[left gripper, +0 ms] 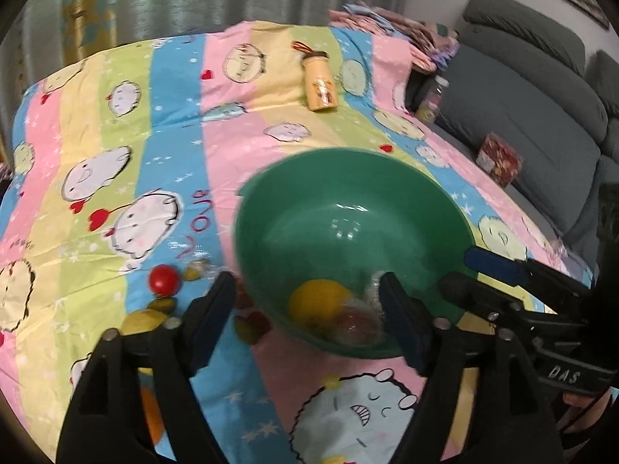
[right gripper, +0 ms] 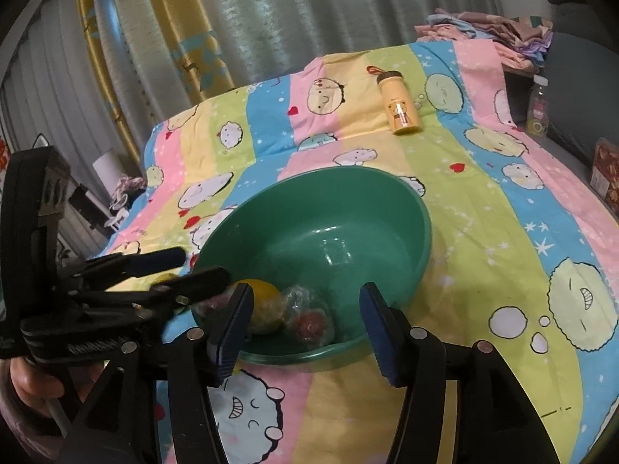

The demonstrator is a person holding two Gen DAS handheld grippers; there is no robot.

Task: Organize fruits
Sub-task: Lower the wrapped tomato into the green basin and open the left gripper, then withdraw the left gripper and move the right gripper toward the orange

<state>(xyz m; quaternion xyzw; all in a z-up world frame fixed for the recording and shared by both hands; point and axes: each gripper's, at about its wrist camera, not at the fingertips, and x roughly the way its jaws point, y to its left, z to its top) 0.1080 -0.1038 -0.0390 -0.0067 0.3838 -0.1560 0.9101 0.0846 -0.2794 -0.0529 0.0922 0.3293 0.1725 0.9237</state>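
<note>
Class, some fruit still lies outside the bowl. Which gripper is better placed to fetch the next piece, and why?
Left. The left gripper is open, empty, and next to the red fruit and yellow fruit lying left of the bowl. The right gripper sits on the bowl's other side.

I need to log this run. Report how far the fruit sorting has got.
Done: a yellow fruit and a plastic-wrapped red fruit lie in the green bowl. In hand: nothing; the left gripper and right gripper are both open at the bowl's near rim. Left: a red fruit and other small fruits, among them a yellow one, sit on the sheet left of the bowl.
</note>
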